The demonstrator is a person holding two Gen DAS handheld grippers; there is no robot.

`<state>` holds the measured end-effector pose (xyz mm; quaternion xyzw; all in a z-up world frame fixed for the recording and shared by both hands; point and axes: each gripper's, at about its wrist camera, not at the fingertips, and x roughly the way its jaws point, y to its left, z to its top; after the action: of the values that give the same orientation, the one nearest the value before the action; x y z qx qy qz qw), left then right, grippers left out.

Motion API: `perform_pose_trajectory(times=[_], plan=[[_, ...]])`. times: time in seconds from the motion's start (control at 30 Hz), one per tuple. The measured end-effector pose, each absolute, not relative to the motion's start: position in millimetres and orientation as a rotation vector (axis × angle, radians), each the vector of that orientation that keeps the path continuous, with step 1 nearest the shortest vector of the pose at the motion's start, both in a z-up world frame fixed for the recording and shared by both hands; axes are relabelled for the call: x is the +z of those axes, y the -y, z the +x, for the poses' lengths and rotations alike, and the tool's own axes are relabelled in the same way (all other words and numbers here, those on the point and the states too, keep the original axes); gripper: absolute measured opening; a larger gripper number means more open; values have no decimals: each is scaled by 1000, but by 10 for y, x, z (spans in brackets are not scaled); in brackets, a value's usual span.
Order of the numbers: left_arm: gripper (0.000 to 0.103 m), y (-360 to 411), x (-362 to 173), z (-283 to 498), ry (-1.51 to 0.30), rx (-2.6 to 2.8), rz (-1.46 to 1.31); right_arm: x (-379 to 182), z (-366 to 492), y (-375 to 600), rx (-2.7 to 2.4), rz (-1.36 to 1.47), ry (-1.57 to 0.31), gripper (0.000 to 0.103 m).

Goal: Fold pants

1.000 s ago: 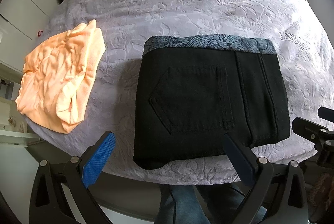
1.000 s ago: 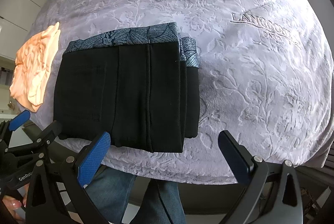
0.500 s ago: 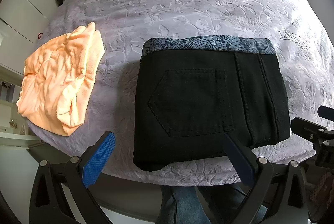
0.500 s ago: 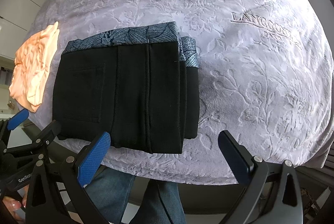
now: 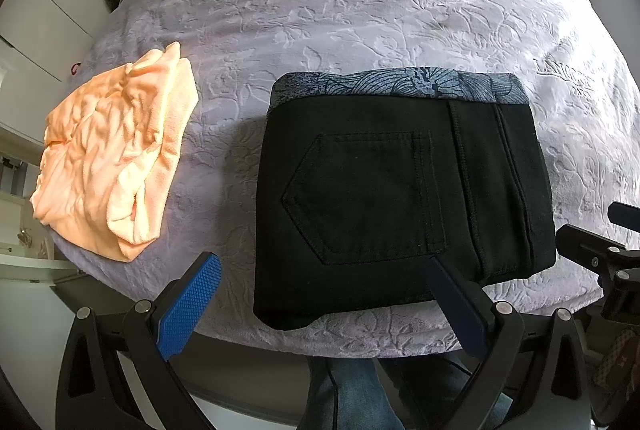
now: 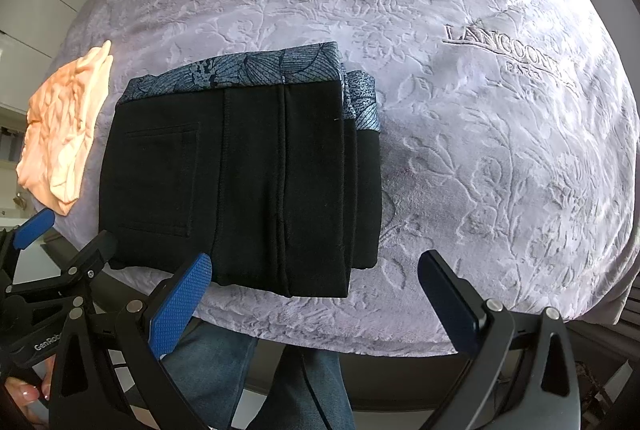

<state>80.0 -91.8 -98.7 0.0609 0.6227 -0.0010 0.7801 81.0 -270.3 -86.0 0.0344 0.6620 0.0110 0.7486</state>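
— Lavender embossed bedspread (image 5: 360,13); where are the pants?
— Black pants (image 5: 396,197) lie folded near its front edge, possibly in thirds.
— Grippers?
— Left gripper (image 5: 324,282) and right gripper (image 6: 316,282) both spread wide, holding nothing.

Bare bedspread (image 6: 500,157) right of pants (image 6: 248,181)

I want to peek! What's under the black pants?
The folded black pants lie on a purple blanket. At their right edge more folded layers of the same pants show underneath. Anything hidden below the middle cannot be seen.
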Motion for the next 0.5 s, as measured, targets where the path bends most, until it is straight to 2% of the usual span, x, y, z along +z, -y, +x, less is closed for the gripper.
perform_pose_trajectory(times=[0.5], plan=[[103, 912, -1019, 808, -1349, 2, 123, -876, 828, 2665, 30, 33, -1448, 103]])
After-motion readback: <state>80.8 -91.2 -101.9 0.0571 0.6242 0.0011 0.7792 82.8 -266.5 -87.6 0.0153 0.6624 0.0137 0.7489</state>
